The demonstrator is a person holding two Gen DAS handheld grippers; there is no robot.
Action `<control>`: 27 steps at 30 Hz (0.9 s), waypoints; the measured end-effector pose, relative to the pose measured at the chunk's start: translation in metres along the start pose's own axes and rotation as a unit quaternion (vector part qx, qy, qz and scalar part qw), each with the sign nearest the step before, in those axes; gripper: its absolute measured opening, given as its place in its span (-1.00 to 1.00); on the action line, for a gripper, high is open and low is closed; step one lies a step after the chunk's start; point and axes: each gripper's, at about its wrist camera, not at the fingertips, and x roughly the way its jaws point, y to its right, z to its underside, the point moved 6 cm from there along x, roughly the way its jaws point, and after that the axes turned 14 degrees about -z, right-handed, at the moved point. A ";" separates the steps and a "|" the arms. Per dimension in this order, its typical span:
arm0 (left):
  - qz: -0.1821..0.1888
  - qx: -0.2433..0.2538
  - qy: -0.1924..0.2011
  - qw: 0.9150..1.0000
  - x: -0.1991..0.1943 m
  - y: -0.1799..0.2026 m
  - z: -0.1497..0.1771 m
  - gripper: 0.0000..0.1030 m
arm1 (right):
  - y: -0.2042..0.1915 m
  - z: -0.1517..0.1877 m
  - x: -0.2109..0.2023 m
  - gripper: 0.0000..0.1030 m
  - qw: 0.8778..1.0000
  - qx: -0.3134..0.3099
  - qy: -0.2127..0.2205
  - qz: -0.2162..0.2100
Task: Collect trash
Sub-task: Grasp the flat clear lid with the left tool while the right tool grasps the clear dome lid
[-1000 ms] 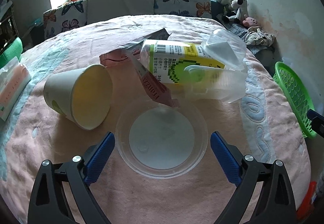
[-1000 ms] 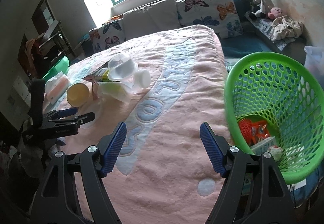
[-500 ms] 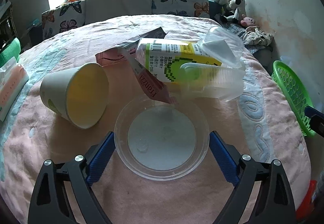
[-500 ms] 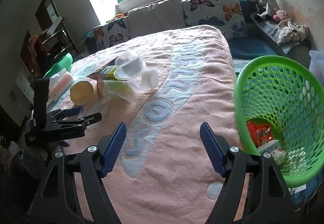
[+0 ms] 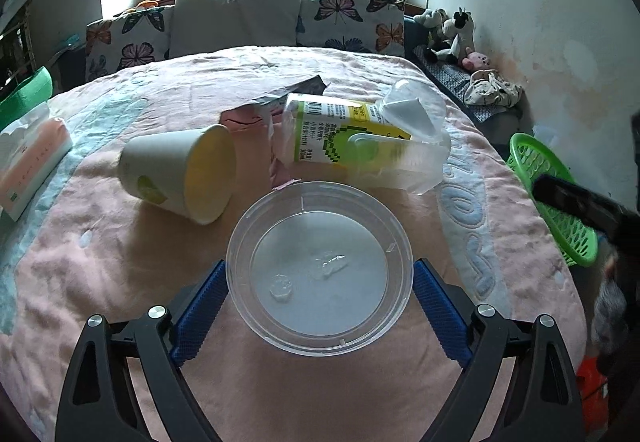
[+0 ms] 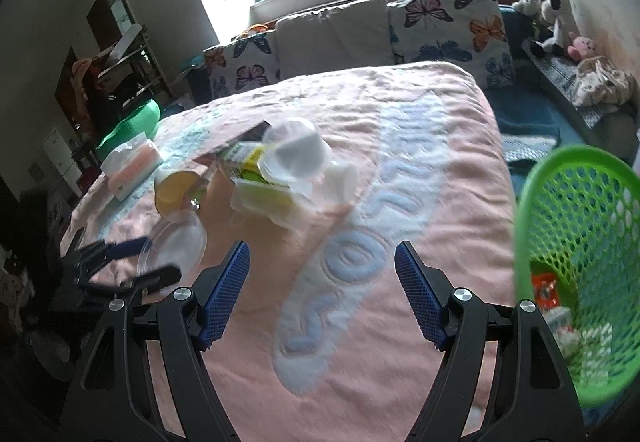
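My left gripper (image 5: pixel 320 282) is clamped on the clear plastic lid (image 5: pixel 320 268), a blue pad against each side of its rim, with it raised off the pink blanket (image 5: pixel 100 262). Beyond it lie the tipped paper cup (image 5: pixel 180 172) and the juice carton (image 5: pixel 340 134) (half under clear tubs). My right gripper (image 6: pixel 322 290) stands released, holding nothing, over the blanket. The green basket (image 6: pixel 560 202) sits at the far right, wrappers inside.

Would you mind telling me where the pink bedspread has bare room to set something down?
The broad stretch between the clear plastic trash pile and the green mesh basket is bare, under the right gripper. It is crowded around the round clear plastic lid, the tipped paper cup and the left gripper.
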 end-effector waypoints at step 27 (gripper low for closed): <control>0.006 -0.038 0.002 0.999 -0.016 -0.039 0.005 0.71 | -0.012 -0.066 0.085 0.30 0.998 -0.059 -0.018 0.000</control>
